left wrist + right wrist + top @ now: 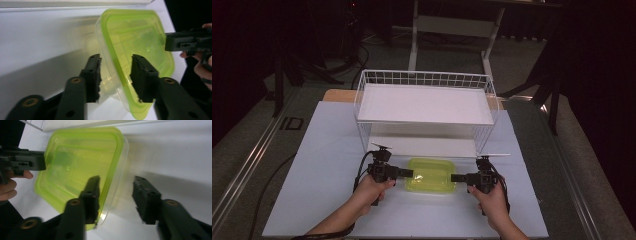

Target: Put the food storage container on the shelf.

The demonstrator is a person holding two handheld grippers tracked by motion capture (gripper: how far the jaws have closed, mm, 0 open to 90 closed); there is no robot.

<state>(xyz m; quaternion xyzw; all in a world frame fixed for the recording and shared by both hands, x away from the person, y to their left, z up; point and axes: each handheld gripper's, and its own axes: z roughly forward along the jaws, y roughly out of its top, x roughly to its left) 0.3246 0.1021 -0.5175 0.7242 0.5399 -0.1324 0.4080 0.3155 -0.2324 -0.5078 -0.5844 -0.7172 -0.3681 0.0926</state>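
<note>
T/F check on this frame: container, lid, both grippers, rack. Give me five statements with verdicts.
1. The container sits on the table in front of the rack. True.
2. Its lid is red. False: it is yellow-green, on a clear body.
3. The left gripper has its jaws apart with the container's edge between them. True.
4. The right gripper is shut tight on the lid. False: its jaws stand apart, straddling the container's edge.
5. The container is on the rack's top shelf. False: that shelf is bare, and the container is down on the table between the two grippers.
</note>
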